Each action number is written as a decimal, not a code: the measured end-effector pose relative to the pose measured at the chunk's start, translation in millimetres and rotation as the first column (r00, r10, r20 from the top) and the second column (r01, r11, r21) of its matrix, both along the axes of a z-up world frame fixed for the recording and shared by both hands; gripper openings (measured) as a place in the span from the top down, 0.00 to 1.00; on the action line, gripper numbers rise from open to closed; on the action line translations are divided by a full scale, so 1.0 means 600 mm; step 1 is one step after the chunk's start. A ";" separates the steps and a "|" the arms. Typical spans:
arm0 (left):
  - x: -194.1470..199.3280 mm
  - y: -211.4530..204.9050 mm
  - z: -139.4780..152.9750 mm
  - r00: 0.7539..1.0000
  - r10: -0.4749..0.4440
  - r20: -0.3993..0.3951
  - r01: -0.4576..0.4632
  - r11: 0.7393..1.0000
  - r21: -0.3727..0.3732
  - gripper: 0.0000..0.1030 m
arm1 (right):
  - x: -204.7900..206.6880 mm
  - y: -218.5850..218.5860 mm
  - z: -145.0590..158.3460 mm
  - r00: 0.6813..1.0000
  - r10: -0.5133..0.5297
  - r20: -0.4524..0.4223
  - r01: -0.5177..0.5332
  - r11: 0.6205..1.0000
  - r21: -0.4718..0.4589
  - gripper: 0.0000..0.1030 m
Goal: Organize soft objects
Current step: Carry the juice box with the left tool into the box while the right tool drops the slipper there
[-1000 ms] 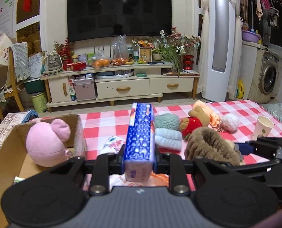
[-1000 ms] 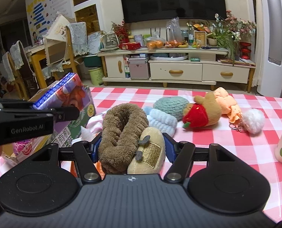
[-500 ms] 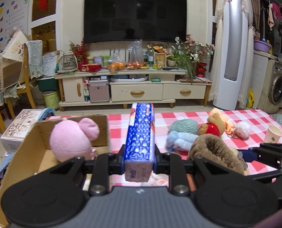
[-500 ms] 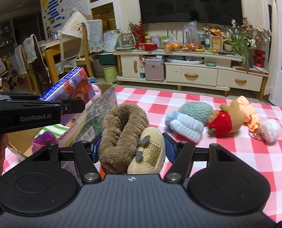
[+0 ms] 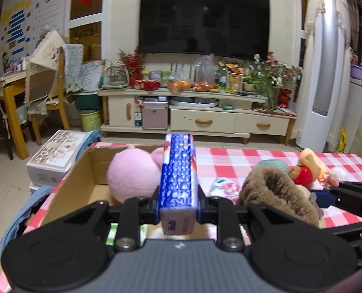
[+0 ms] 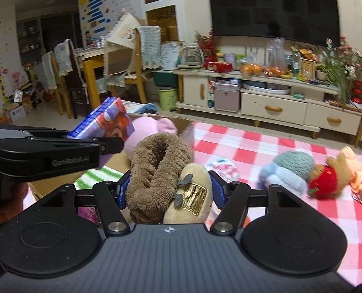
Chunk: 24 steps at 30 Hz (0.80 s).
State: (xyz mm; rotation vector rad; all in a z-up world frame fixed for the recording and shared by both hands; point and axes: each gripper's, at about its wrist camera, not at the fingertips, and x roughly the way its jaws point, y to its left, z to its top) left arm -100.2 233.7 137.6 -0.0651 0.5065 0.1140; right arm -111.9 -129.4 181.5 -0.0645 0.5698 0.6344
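Left view, lower left: cardboard box (image 5: pixel 71 190) holding a pink plush (image 5: pixel 132 175). Centre: left hand-held gripper (image 5: pixel 178 204) pinching a blue packet (image 5: pixel 178 178), above the box edge. Right view, lower centre: right hand-held gripper (image 6: pixel 168 189) clamped on a brown slipper (image 6: pixel 156 171); checked counter (image 6: pixel 249 151) at right.

The left tool (image 5: pixel 178 202), clamped on the blue pack (image 5: pixel 178 178), has travelled sideways toward the cardboard box (image 5: pixel 83 183): a second ago the pack stood over the checked cloth beside the box, and now it covers part of the pink plush toy (image 5: pixel 132 173) inside it. From the right tool's camera, the box and pink toy have drawn closer behind the brown slipper (image 6: pixel 156 171).
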 end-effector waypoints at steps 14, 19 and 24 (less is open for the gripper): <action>0.017 0.071 -0.018 0.990 0.131 -0.051 -0.131 0.991 -0.012 0.78 | 0.022 0.049 -0.009 0.991 0.132 0.016 -0.132 0.991 -0.031 0.23; 0.023 0.076 -0.023 0.986 0.151 -0.067 -0.152 0.988 -0.002 0.77 | 0.023 0.048 -0.013 0.989 0.147 0.002 -0.147 0.988 -0.053 0.16; 0.025 0.070 -0.019 0.983 0.176 -0.054 -0.173 0.983 0.052 0.34 | 0.015 0.045 -0.009 0.990 0.142 0.000 -0.141 0.987 -0.076 0.03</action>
